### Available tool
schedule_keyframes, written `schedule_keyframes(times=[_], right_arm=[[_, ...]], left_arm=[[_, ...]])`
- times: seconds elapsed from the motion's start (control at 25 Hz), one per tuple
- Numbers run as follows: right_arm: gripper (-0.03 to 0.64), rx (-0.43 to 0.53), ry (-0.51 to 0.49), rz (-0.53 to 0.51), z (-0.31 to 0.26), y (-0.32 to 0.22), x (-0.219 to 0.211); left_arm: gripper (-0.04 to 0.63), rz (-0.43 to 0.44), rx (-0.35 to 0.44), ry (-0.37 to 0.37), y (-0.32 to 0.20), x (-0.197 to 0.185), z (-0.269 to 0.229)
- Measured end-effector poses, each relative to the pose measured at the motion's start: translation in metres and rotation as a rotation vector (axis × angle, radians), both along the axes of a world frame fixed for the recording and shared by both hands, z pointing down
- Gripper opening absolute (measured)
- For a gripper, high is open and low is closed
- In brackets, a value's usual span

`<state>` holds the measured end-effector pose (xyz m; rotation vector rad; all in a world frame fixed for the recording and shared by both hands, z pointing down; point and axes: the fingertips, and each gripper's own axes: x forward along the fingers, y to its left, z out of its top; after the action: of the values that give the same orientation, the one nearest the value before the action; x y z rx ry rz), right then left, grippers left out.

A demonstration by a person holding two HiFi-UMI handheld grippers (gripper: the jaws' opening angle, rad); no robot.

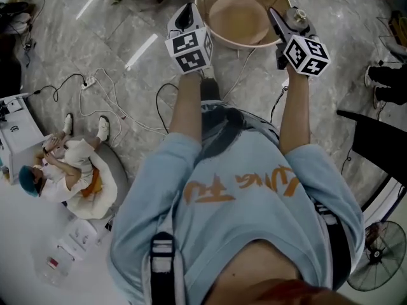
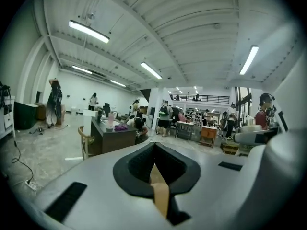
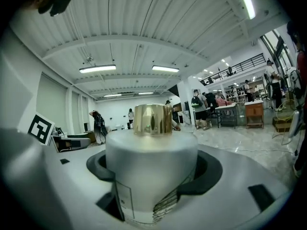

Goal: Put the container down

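The right claw (image 1: 289, 27) is clamped around a white cylindrical container with a gold cap (image 3: 151, 152). Its dark jaws press on both sides of the body and the cap stands clear above them. In the head view the container is held upright at the near right edge of the round tan counter with a raised pale rim (image 1: 202, 14), roughly over the rim rather than over the flat middle.

The left claw (image 2: 156, 171) is at the counter's near left edge with its jaws drawn together. Only a thin tan strip (image 2: 160, 195) shows in the seam, and whether that is a separate thing I cannot tell.

The main risk, as I judge it, is the raised rim. If the container comes down where it is now, its base could catch the lip and it could topple onto the grey stone floor (image 1: 127, 37) on the near side of the counter. It probably needs carrying further in towards the counter's centre. Letting go before the base sits flat could also tip it, since it looks tall for its width.
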<state>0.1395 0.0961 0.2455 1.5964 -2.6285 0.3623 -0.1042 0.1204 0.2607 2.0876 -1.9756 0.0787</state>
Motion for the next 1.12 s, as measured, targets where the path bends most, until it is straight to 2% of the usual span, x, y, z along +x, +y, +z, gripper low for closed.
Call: schedule_keyframes(times=[0.28,0.48,0.56,0.68,0.8,0.96,1.12], right_arm=[[0.357,-0.094,0.018,-0.040,0.050,-0.087,-0.058],[0.357,-0.098,0.045,-0.070,0.054,-0.146,-0.099],[0.357,-0.091,0.054,-0.042,0.049,-0.169,-0.102],[0.357,-0.083,0.068,0.059,0.046,-0.199,-0.090],[0.357,-0.083,0.084,0.112,0.048,-0.211,-0.078],[0.357,-0.107,0.113,0.132,0.060,-0.208,-0.071],[0.357,-0.154,0.133,0.150,0.091,-0.194,-0.064]], left_arm=[[0.026,0.023,-0.145,0.013,-0.087,-0.033,0.061],[0.026,0.019,-0.170,0.036,-0.148,-0.067,0.077],[0.026,0.028,-0.170,0.029,-0.167,-0.076,0.076],[0.026,0.046,-0.180,0.019,-0.190,-0.088,0.078],[0.026,0.059,-0.197,0.023,-0.203,-0.095,0.089],[0.026,0.098,-0.231,0.032,-0.212,-0.083,0.105],[0.026,0.210,-0.251,0.030,-0.209,-0.042,0.123]])
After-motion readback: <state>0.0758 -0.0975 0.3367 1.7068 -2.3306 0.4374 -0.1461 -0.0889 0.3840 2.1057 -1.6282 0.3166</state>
